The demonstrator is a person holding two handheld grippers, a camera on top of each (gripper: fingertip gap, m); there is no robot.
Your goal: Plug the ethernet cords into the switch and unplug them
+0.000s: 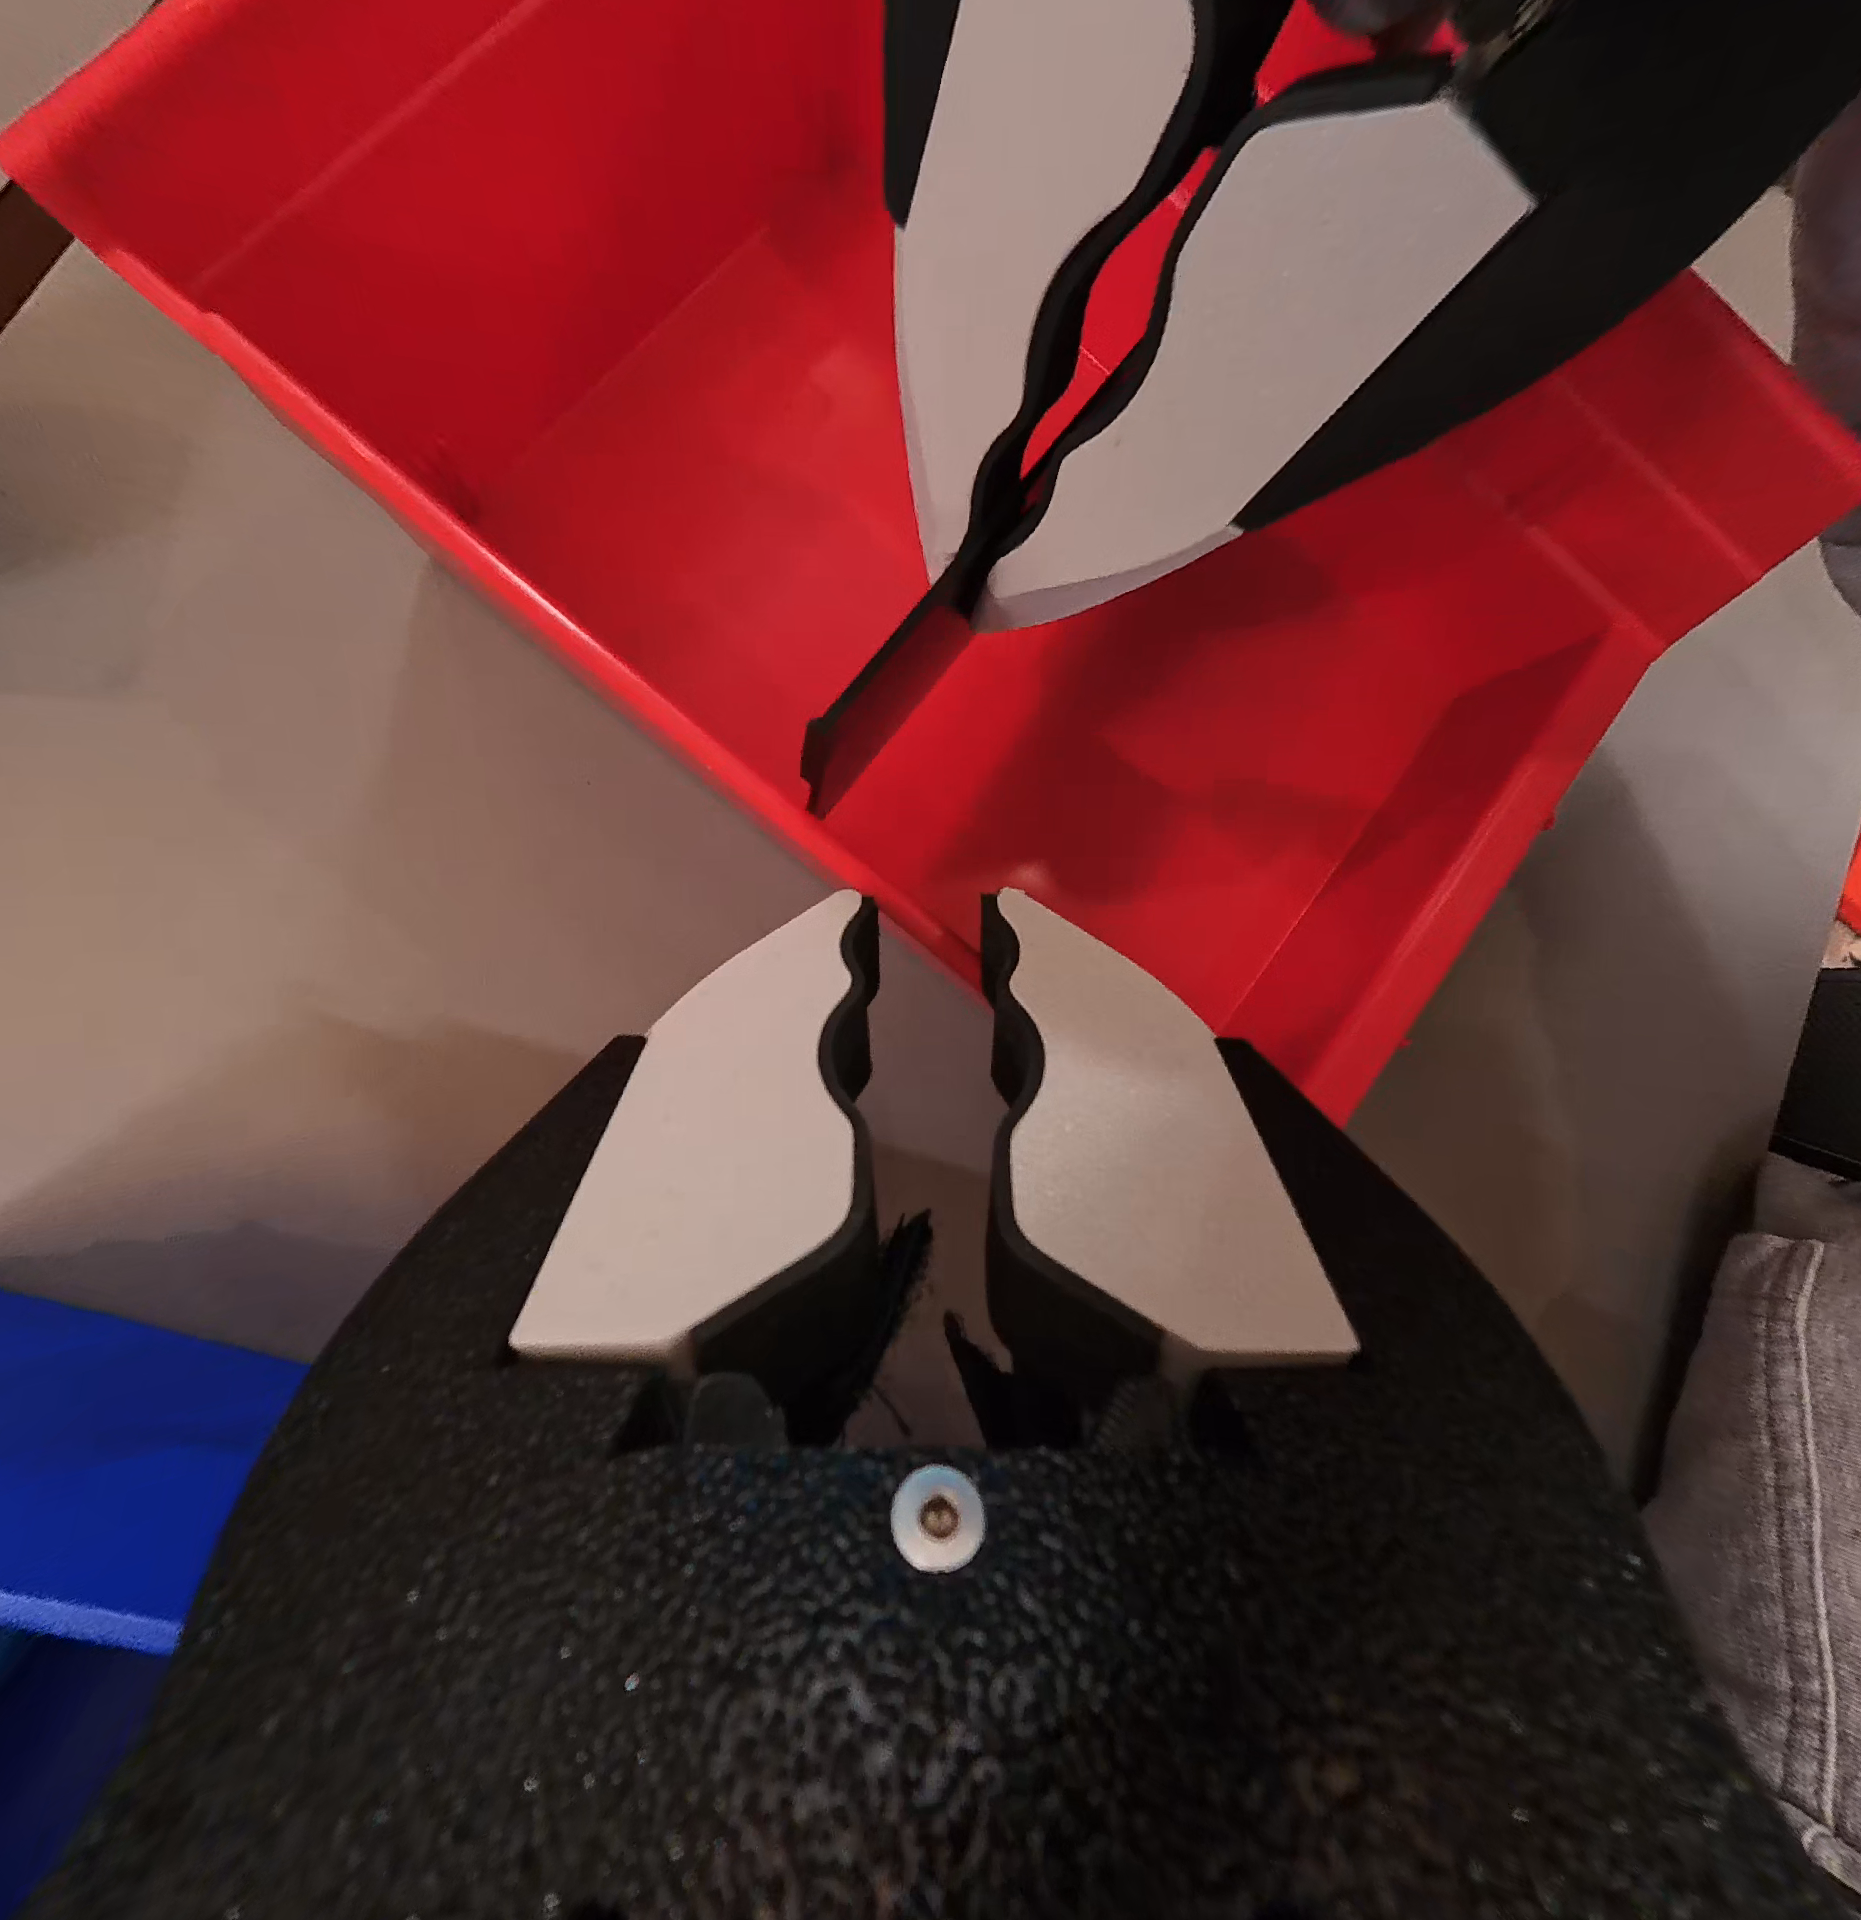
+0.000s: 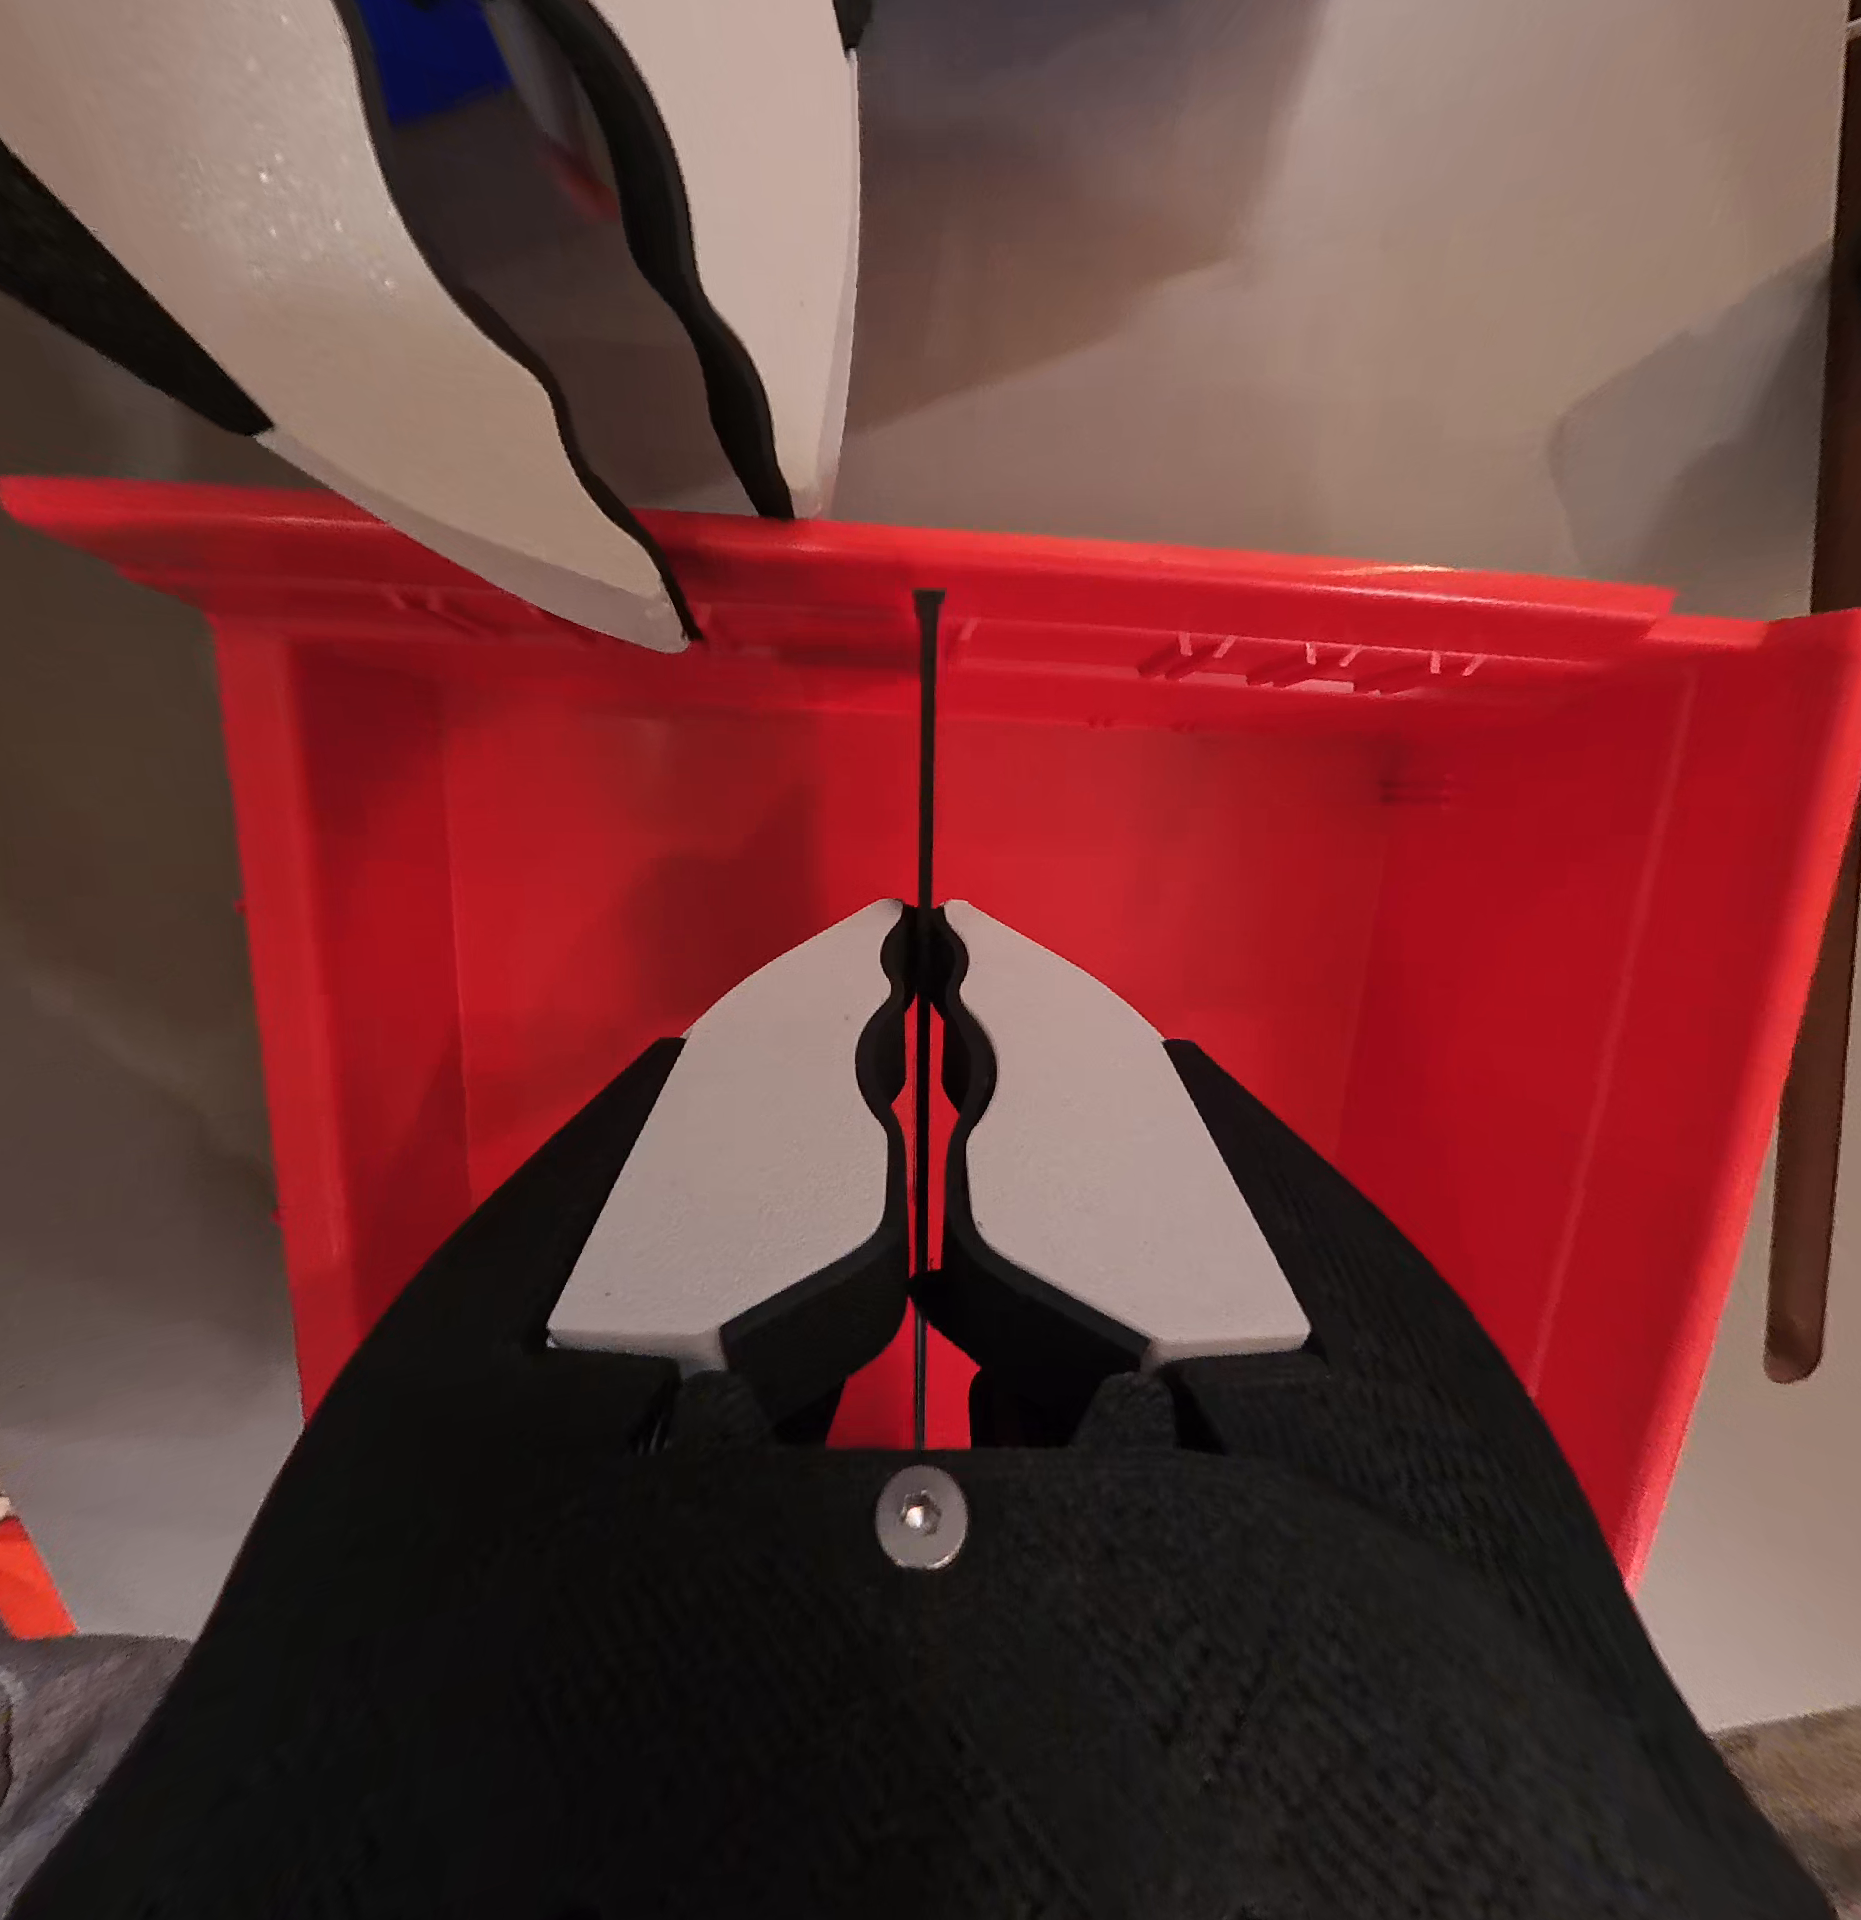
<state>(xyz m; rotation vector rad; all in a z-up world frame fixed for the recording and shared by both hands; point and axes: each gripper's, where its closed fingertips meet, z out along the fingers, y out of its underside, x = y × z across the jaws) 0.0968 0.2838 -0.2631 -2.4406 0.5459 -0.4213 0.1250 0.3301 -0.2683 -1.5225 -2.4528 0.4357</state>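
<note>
The red bin (image 2: pixel 1528 935) fills most of my view, open and resting on the pale desk (image 1: pixel 282 831). My right hand-held gripper (image 2: pixel 921 914) hangs over its inside, clenched on a thin black strap (image 2: pixel 926 748) that juts past the fingertips. My left hand-held gripper (image 1: pixel 926 904) hovers at the bin's rim, released, nothing between its pads. I cannot see cords or switch.
</note>
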